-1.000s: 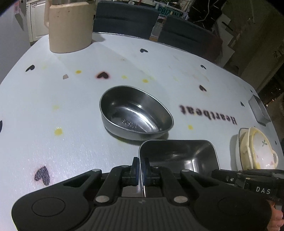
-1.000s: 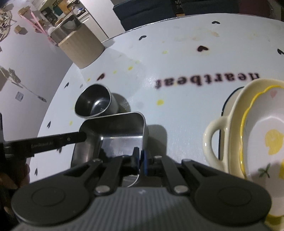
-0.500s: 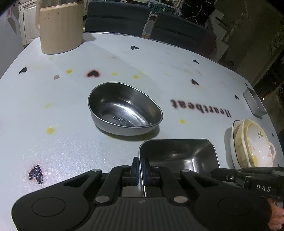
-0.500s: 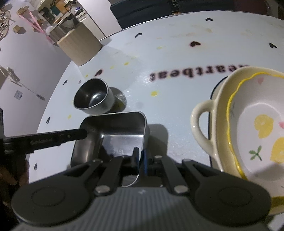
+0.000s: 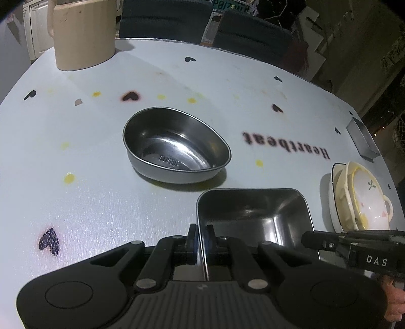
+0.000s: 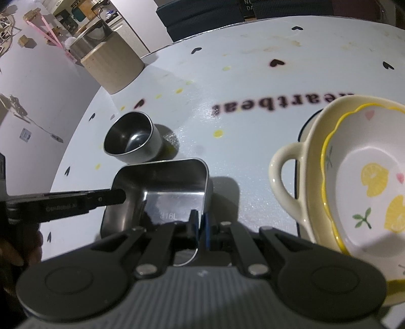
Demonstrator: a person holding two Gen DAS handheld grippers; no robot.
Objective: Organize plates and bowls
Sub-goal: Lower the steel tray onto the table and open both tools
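Observation:
A rectangular steel tray (image 5: 253, 212) lies near the table's front edge, between both grippers. My left gripper (image 5: 201, 240) has the tray's left wall between its pads; its jaws are opening slightly and the pads still sit against the wall. My right gripper (image 6: 201, 227) is shut on the opposite wall of the tray (image 6: 162, 197). Just behind the tray sits an oval steel bowl (image 5: 174, 149), empty. A stack of cream and yellow ceramic bowls (image 6: 354, 177) rests to the right.
A small steel tray (image 5: 362, 139) lies by the table's far right edge. A beige canister (image 5: 83, 38) stands at the back left. Dark chairs (image 5: 164, 20) line the far side. The white tablecloth (image 5: 88, 202) carries heart prints.
Both views have shifted only slightly. The tray stays between both grippers, and the oval bowl and ceramic stack have not moved on the table.

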